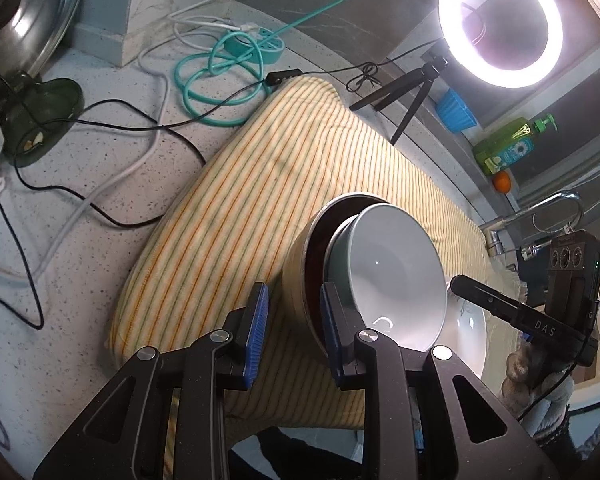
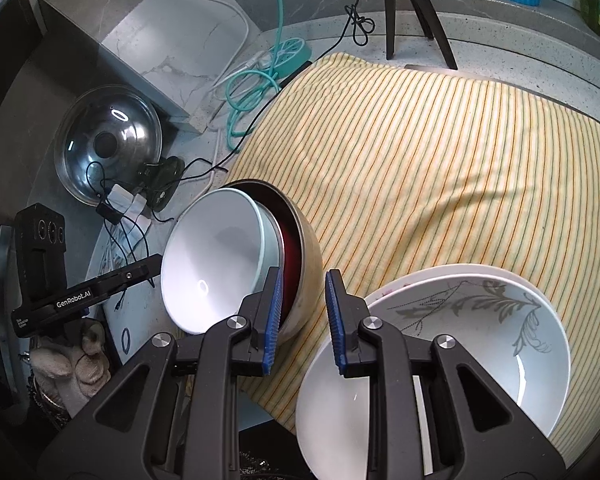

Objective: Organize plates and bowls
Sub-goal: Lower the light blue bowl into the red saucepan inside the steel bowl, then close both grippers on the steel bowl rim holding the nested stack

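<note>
Striped cloth [image 1: 236, 216] – soft woven fabric w/ thin orange & green lines on pale yellow – lies over a speckled stone countertop [image 1: 100, 240]. On it sits a nested stack: a beige-walled bowl [image 1: 296, 292] w/ dark red glossy inside, a pale teal bowl [image 1: 336, 252] set in it, and a smooth white bowl [image 1: 400, 272] innermost; the stack appears tilted. Just beside it in the right wrist view, a shallow white dish w/ grey leaf print [image 2: 480, 328] rests in a plain white plate [image 2: 332, 412], both glazed & round.

Left gripper [image 1: 294, 332]: black frame, ribbed blue pads, fingers apart at a moderate gap, nothing clamped; one pad sits against or just in front of the stack's rim, can't tell if touching. Right gripper [image 2: 302, 320]: same build, fingers parted w/ a narrower gap, holding nothing, tips over the cloth betw the beige bowl and the white plate.

Around: glowing ring light [image 1: 500, 24] on a small black tripod, coiled teal cable [image 1: 220, 80], fluted blue cup [image 1: 456, 112], green soap bottle [image 1: 508, 144], domed steel lid [image 2: 108, 144] leaning by the wall
</note>
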### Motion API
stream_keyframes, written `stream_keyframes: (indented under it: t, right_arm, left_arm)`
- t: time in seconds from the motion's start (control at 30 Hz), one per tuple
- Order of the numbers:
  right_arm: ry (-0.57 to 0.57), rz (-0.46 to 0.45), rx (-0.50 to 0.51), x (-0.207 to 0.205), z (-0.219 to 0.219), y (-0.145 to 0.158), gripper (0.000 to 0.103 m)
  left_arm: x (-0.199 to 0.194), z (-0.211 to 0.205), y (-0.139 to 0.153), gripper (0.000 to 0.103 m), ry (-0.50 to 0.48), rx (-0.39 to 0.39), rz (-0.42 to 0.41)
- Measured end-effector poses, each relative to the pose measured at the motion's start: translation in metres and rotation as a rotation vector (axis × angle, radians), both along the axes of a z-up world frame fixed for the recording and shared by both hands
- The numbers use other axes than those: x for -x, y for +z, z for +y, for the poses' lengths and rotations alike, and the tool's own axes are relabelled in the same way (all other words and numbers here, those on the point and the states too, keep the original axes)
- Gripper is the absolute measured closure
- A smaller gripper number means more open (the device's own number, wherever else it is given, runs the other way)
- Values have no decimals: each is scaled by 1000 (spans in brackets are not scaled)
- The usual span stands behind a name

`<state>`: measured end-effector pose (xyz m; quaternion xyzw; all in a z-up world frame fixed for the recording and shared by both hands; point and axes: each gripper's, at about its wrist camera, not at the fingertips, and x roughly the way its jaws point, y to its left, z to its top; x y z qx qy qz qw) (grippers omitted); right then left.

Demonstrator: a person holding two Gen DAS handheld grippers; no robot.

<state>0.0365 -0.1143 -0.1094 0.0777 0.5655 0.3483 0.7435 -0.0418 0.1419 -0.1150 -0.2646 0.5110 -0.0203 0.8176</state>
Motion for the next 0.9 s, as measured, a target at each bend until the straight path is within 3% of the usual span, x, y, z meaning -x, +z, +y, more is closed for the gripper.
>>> stream_keyframes:
  t: [0.4,0.73,0.9]
  right_arm:
    - [8,24,26,5,12,-11,81]
    - [24,34,29,6,20,-18,81]
    - [27,54,10,4,18,-20,85]
  left_arm:
    - [-1,-3,-8,79,-14,-14,18]
    - [-4,-4,-18,80,-26,19,37]
    - [-5,-7,-18,86,-25,33,34]
